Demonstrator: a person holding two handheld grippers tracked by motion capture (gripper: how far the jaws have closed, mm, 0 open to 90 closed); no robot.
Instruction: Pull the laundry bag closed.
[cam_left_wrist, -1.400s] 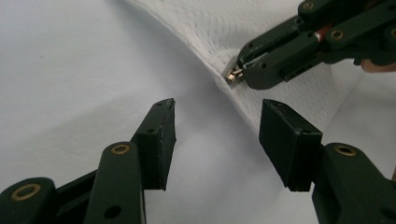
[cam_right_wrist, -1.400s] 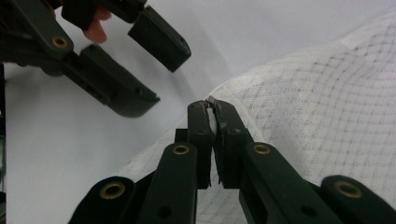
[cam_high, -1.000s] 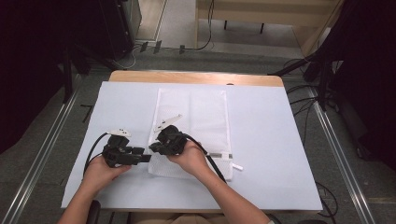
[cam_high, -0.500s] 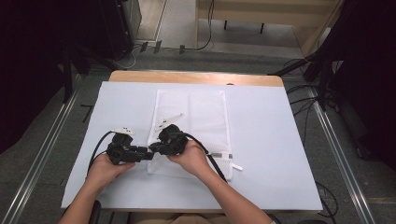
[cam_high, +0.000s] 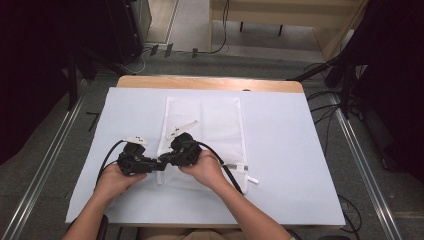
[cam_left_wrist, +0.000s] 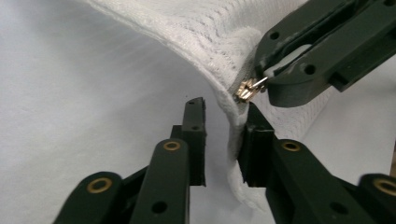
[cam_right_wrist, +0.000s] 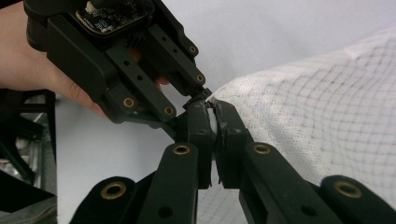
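Observation:
A white mesh bag lies flat in the middle of the white-covered table. My right gripper is at the bag's near left corner, shut on the small gold zipper pull; in the right gripper view its jaws are pressed together on the bag's edge. My left gripper points right at the same corner and stands open, with the bag's lifted edge against its right jaw. The two grippers' tips nearly touch.
The right gripper's black cable runs toward the near right across the bag. A small white tab lies beside the bag's near right corner. The table's wooden far edge shows beyond the cover.
The left gripper has slid right until its tips meet the right gripper at the bag's corner. The right gripper has stayed put.

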